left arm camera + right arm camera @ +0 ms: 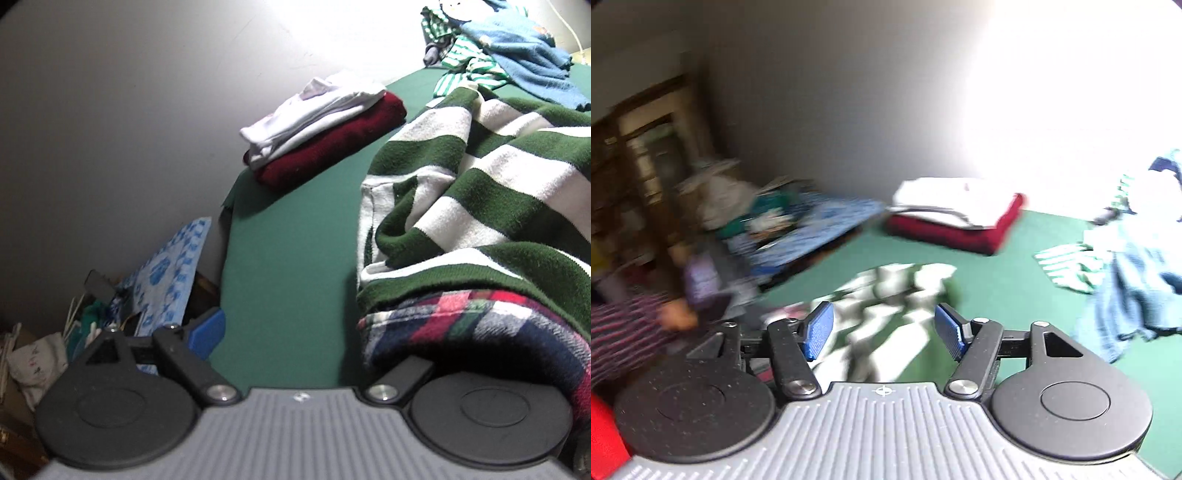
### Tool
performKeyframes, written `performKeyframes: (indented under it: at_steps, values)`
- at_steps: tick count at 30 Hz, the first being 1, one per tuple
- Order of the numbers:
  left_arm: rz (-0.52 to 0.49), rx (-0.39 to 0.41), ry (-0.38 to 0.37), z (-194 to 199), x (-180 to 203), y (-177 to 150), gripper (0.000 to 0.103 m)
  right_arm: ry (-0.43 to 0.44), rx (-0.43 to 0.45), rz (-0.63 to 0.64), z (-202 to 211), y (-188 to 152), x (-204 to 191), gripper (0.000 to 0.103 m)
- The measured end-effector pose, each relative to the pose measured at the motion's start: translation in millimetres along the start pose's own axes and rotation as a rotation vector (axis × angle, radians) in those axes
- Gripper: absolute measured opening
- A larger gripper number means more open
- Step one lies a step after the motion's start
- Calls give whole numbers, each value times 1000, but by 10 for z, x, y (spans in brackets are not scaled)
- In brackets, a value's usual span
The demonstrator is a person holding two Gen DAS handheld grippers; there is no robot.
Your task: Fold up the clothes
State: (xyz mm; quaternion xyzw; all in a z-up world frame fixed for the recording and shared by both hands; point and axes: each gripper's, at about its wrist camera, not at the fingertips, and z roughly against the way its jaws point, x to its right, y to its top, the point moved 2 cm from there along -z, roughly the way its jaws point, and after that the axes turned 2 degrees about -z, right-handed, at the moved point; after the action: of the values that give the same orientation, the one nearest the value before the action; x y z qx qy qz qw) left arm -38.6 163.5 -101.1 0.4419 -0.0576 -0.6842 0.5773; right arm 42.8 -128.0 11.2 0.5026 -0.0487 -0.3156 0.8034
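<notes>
Lying crumpled on the green tablecloth (288, 280), well apart from the folded stack (325, 129) of white over dark red near the wall. Thick, fuzzy striped sweater (480, 177) in dark green and white, with a plaid flannel piece (472, 325) tucked under its near edge and draped over one side of the left gripper (306, 354). Likely soft, floppy and fairly heavy for clothing, grippy rather than slick; best taken at a hem or shoulder seam, pinching one layer only. Left gripper spread wide, one blue pad (207, 332) showing, the other hidden beneath flannel, nothing seen clamped. Right gripper (882, 332) likewise apart, blurred stripes beyond, nothing pinched. More unfolded garments, a pile (509, 48) of blue and green-striped cloth, heaped at the far corner.
</notes>
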Motion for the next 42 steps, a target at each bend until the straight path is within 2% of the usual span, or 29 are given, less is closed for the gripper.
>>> performKeyframes:
  at_steps: [3,6,12,15,16,17,18,19,20,21,24,25,26,28,32,34,37,40,41,42]
  values:
    - [44,-24,-8,60,26,-8,92,-96,-5,22,-482,28,236,60]
    - [38,-70,51,110,90,-77,96,-112,-52,77,-997,32,336,59]
    - [70,-153,129,198,203,-244,99,-33,-113,118,-1766,17,346,57]
    - [148,-178,120,190,224,-255,99,7,-135,138,-1977,-12,284,56]
    - [172,-177,113,198,231,-241,99,5,-145,123,-2004,-20,284,50]
    - [197,-176,105,206,238,-227,98,3,-156,108,-2031,-27,284,28]
    - [221,-170,96,218,247,-218,92,1,-166,93,-2058,-34,284,20]
    - [243,-162,87,231,259,-213,86,0,-176,78,-2080,-40,284,18]
    - [265,-154,77,244,270,-208,72,14,-165,68,-2035,-23,289,12]
    - [285,-143,63,270,279,-198,53,28,-155,58,-1990,-6,295,10]
    - [326,-95,34,356,305,-140,33,69,-124,30,-1853,46,313,12]
    - [327,-76,32,379,324,-110,30,81,-115,21,-1808,62,318,17]
    - [324,-58,28,398,345,-79,23,54,-130,31,-1772,47,322,26]
    - [309,-29,25,435,376,-14,21,1,-123,30,-1647,15,364,33]
    - [276,11,24,468,384,62,19,8,-97,-92,-1169,-73,535,37]
    - [274,20,21,480,359,104,19,90,-128,-127,-884,-162,502,39]
    - [258,43,19,485,320,198,19,267,-201,-27,-470,-346,217,39]
    - [238,86,17,489,281,306,19,433,-316,135,-77,-586,-194,54]
    - [238,104,13,502,268,339,19,456,-347,186,29,-672,-311,55]
    - [239,122,8,519,255,369,19,443,-372,234,110,-757,-408,57]
